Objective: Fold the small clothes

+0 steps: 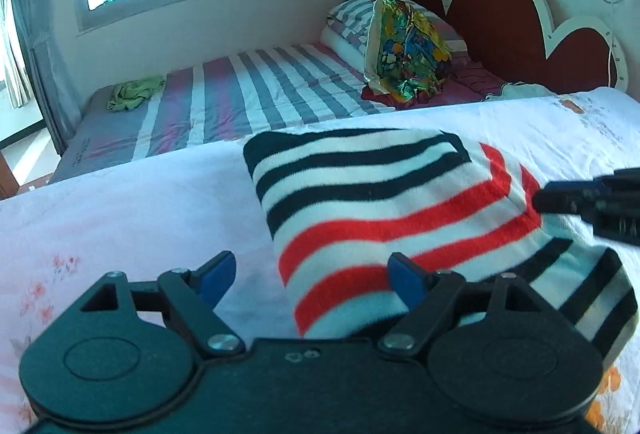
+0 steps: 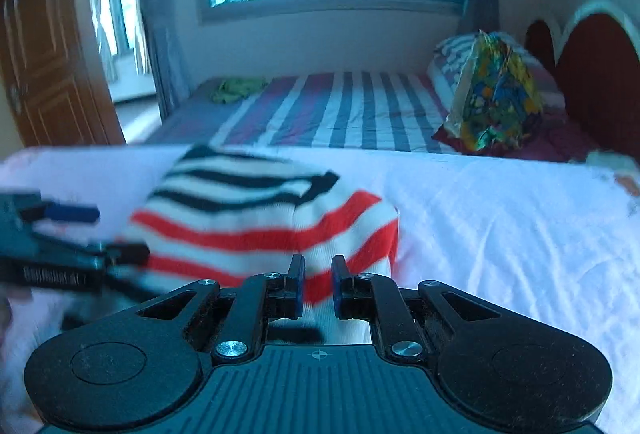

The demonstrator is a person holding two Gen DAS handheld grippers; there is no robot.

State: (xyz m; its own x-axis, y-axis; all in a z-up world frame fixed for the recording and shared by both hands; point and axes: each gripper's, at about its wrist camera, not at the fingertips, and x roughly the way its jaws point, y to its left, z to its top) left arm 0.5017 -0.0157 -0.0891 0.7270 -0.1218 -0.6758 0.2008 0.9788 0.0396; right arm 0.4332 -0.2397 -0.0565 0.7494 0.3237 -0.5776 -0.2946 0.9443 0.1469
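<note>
So the striped top [image 1: 384,210] is lying on the white floral bedspread [image 1: 120,218], already bunched into a rough folded block, long axis running from about 11 o'clock down to 5 o'clock in the left wrist view. The left gripper [image 1: 312,278] has its fingers spread wide with nothing pinched, and the near red-striped edge sits right between them and slightly toward 1 o'clock. The right gripper [image 2: 316,284] has its fingers drawn nearly together, a narrow gap left (can't tell if any fabric is caught in there, it's blurry), with the cloth straight ahead at 12 o'clock. My guess is the left one is better placed to grab that near edge next.
</note>
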